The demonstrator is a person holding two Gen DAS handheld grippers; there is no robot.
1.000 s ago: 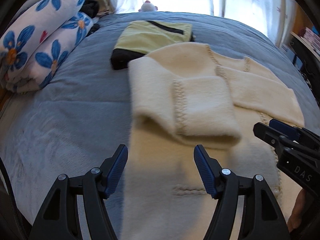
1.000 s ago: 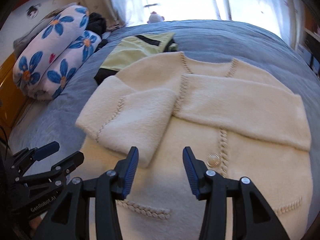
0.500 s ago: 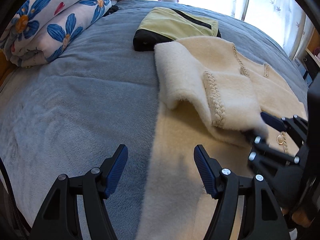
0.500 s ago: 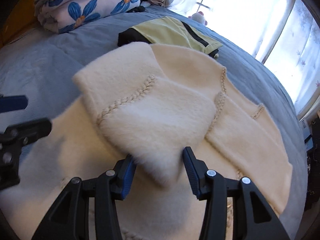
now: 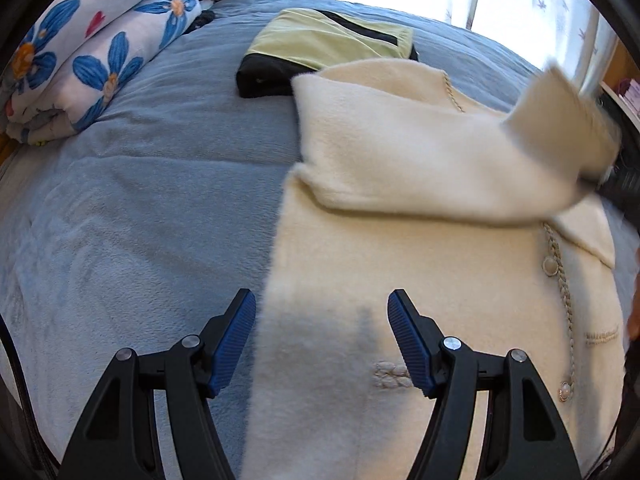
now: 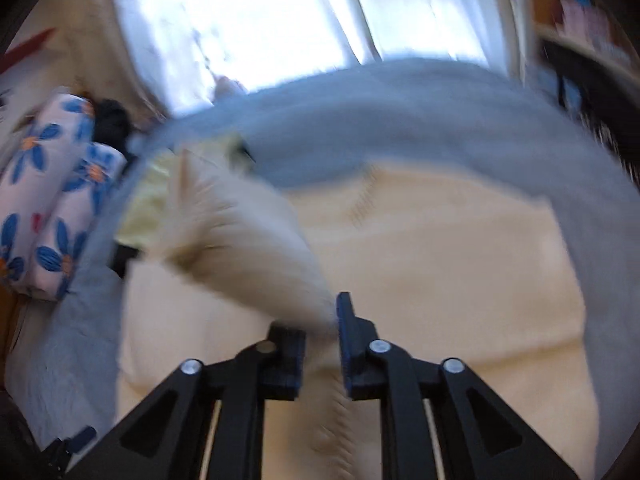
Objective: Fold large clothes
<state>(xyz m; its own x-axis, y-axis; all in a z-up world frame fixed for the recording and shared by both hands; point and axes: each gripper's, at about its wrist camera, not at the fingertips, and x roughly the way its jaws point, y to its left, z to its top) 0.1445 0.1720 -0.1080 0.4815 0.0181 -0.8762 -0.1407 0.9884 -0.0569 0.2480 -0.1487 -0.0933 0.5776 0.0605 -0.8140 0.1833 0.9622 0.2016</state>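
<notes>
The cream cardigan (image 5: pixel 420 280) lies across the bed (image 5: pixel 140 200); right gripper (image 6: pixel 322 336), blurred, seems clamped on its sleeve cuff (image 6: pixel 312 300); left gripper (image 5: pixel 320 340) gapes empty; soft, floppy—grip hems

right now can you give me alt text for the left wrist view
A cream fuzzy cardigan lies on a grey-blue bed cover, its sleeve pulled across the body toward the right edge. The left gripper hovers open over the cardigan's left edge; a folded yellow-green garment and floral bedding lie behind.

Cream cardigan (image 5: pixel 440 300), grey-blue blanket (image 5: pixel 140 208), blue-flowered white quilt (image 5: pixel 92 60), yellow-green and black garment (image 5: pixel 320 44)
</notes>
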